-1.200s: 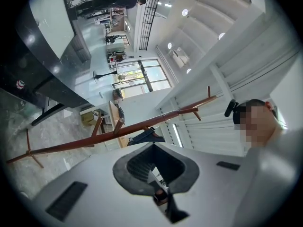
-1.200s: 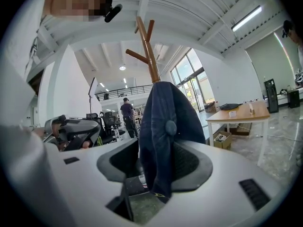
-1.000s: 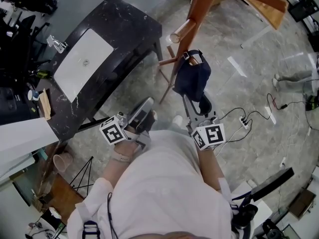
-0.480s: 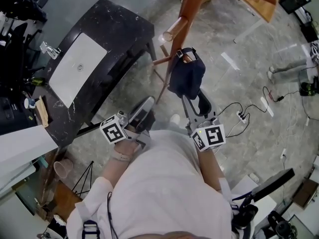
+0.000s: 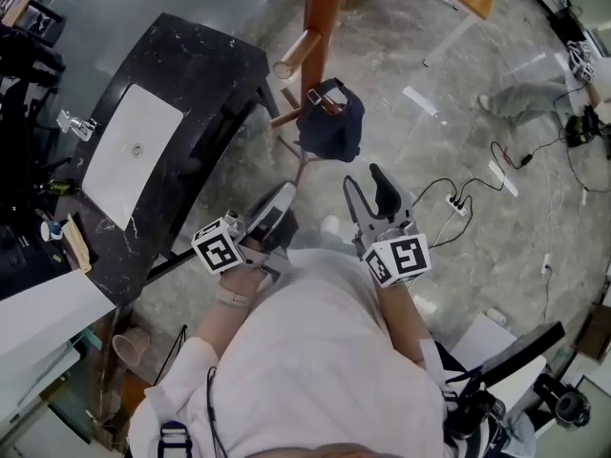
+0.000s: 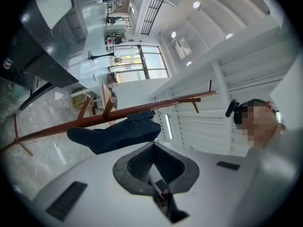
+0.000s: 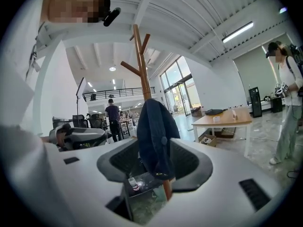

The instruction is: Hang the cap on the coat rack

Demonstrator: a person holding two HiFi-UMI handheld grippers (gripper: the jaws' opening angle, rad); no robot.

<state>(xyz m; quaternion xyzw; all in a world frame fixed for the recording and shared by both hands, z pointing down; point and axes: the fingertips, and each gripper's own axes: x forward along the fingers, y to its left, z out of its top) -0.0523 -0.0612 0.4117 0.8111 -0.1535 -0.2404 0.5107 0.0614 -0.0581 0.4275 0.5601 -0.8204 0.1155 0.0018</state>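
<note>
The dark navy cap (image 5: 332,132) hangs by its back strap from a lower peg of the wooden coat rack (image 5: 323,17). My right gripper (image 5: 364,178) is open and empty, a short way back from the cap, with a gap between them. In the right gripper view the cap (image 7: 155,131) hangs straight ahead on the rack pole (image 7: 140,65). My left gripper (image 5: 279,201) is shut, empty and held close to my body, left of the rack's feet. The left gripper view shows the cap (image 6: 113,134) on the rack (image 6: 94,119), tilted across the frame.
A black marble table (image 5: 215,60) with a white inset stands left of the rack. A power strip and cables (image 5: 458,208) lie on the floor to the right. A wooden table (image 7: 222,119) and a standing person (image 7: 289,103) are off to the right.
My right gripper let go of the cap, opened and drew back toward me. The cap now hangs free on the peg. The left gripper stayed put.
</note>
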